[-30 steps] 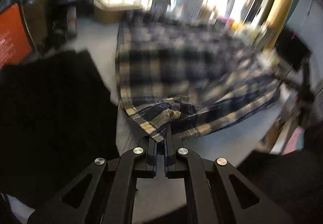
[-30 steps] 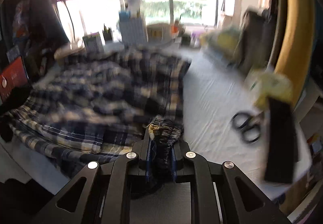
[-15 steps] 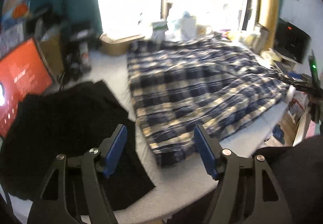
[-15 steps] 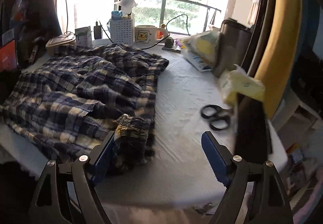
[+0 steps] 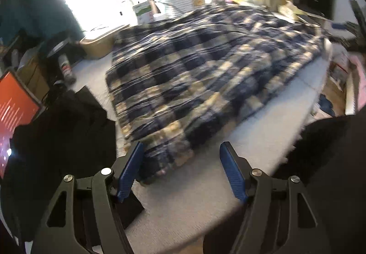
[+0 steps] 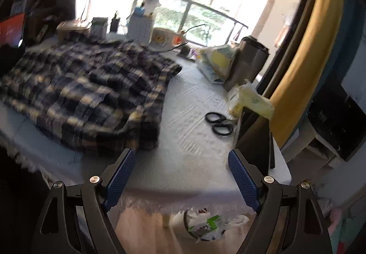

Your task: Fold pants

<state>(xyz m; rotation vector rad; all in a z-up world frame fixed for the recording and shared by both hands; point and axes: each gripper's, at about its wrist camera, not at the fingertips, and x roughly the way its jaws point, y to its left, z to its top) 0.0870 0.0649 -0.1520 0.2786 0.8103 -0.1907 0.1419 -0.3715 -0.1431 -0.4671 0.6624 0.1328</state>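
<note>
On the white textured tablecloth [image 5: 196, 187] of the table, the navy, cream and blue plaid cotton pants [image 5: 205, 75] are spread out flat, blurred in both views. In the left wrist view, the left gripper [image 5: 181, 170] is held above the near edge of the table with its 2 blue-padded fingers [image 5: 129, 171] spread wide; its jaws have just been opening, and nothing is pinched between them. The nearest corner of the pants is seen just beyond the left-hand finger and partly within the gap, but whether it is touched cannot be told. A black garment [image 5: 68, 130] is laid beside the pants on the left, and an orange screen [image 5: 13, 103] is seen further left.

In the right wrist view, the right gripper [image 6: 181, 176] is likewise held with its 2 blue pads [image 6: 243, 179] set far apart, its jaws having just been opening, and only bare cloth and the table edge are framed between them. The pants [image 6: 87, 84] are seen up and to the left, their near corner just beyond the left-hand pad's tip, apart from the right-hand one. Black-handled scissors [image 6: 218, 123] are laid on the cloth to the right of the pants, near a yellow packet [image 6: 250, 100].
</note>
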